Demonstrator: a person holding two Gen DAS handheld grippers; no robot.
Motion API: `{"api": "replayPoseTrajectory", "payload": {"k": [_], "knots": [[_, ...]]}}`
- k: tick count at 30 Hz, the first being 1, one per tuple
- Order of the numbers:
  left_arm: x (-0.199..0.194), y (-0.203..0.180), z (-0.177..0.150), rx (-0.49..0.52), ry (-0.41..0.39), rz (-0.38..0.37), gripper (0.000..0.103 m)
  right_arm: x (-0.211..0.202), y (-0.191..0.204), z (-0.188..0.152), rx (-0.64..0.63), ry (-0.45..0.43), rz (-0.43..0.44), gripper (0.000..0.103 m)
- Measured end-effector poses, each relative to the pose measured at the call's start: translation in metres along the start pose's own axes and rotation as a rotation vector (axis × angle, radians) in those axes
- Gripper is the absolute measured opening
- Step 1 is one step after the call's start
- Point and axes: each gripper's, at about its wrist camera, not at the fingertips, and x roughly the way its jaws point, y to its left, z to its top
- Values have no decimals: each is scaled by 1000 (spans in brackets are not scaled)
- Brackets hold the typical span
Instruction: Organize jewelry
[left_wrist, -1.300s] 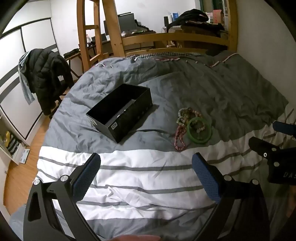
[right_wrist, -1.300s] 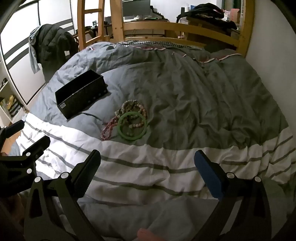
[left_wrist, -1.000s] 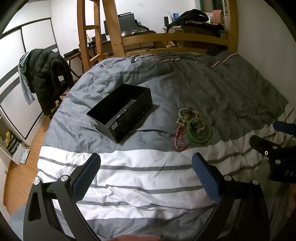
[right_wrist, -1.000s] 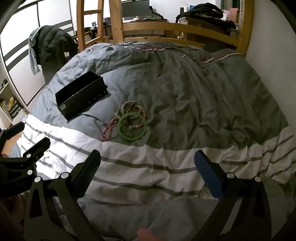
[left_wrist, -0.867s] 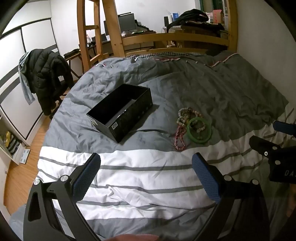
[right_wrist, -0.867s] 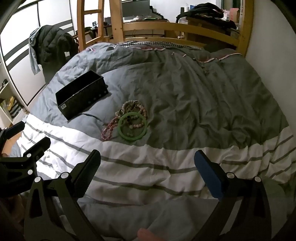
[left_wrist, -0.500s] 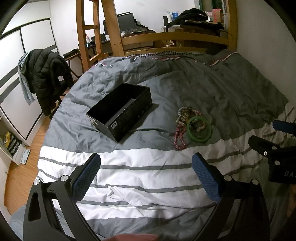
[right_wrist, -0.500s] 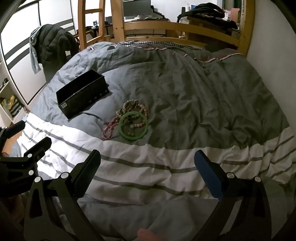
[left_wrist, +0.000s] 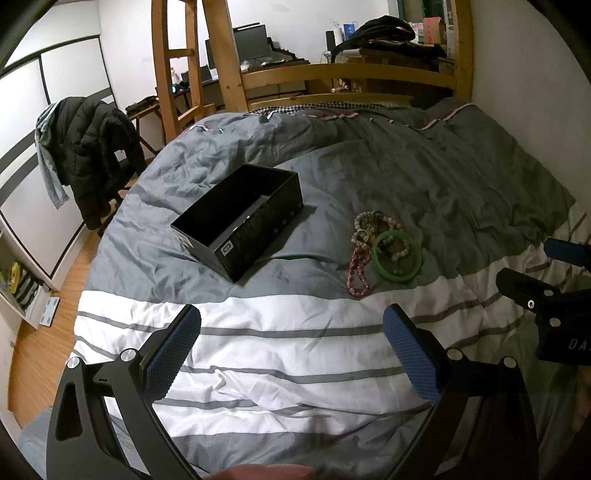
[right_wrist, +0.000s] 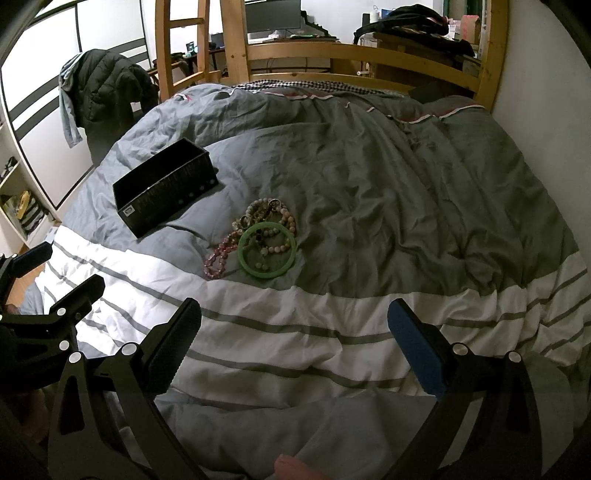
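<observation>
Nearest, L wrist view: left gripper at 6 o'clock, blue pads spread wide, nothing between, hovering over white-striped part of duvet. R wrist view: right gripper at 6 o'clock, likewise splayed, empty, above same stripes. Each gripper visible in the other's view: right one at 3 o'clock of L view, partial white lettering "DA" on its body, rest cut off; left one at 9 o'clock of R view.

Farther out, jewelry heap on grey duvet just past the white band, at 1 o'clock from left gripper, 11 o'clock from right gripper. Green bangle lying flat, pale bead bracelet partly inside its ring. Pink bead strand touching bangle at its 9 o'clock. More mixed beads + small metal bits bunched at bangle's 12 o'clock; single pieces too small to sort out.

Black box, open top, inside dark, near the heap at its 9–10 o'clock, apart from it. Small white round logo sticker on near end wall, unreadable; row of small dots along long side.

Beyond, 12 o'clock: wooden bed frame, ladder, monitor on desk. 10 o'clock: dark puffer jacket draped over chair.
</observation>
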Motion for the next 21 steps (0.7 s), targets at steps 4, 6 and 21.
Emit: {"api": "replayPoseTrajectory", "payload": {"k": [4, 6, 21], "knots": [[0, 0, 0, 1, 1, 1, 97, 0, -1, 1, 1, 1, 0, 100], [0, 0, 0, -1, 1, 0, 97, 0, -1, 1, 2, 1, 2, 100], [0, 0, 1, 1, 2, 2, 97, 1, 0, 0, 2, 2, 2, 100]]}}
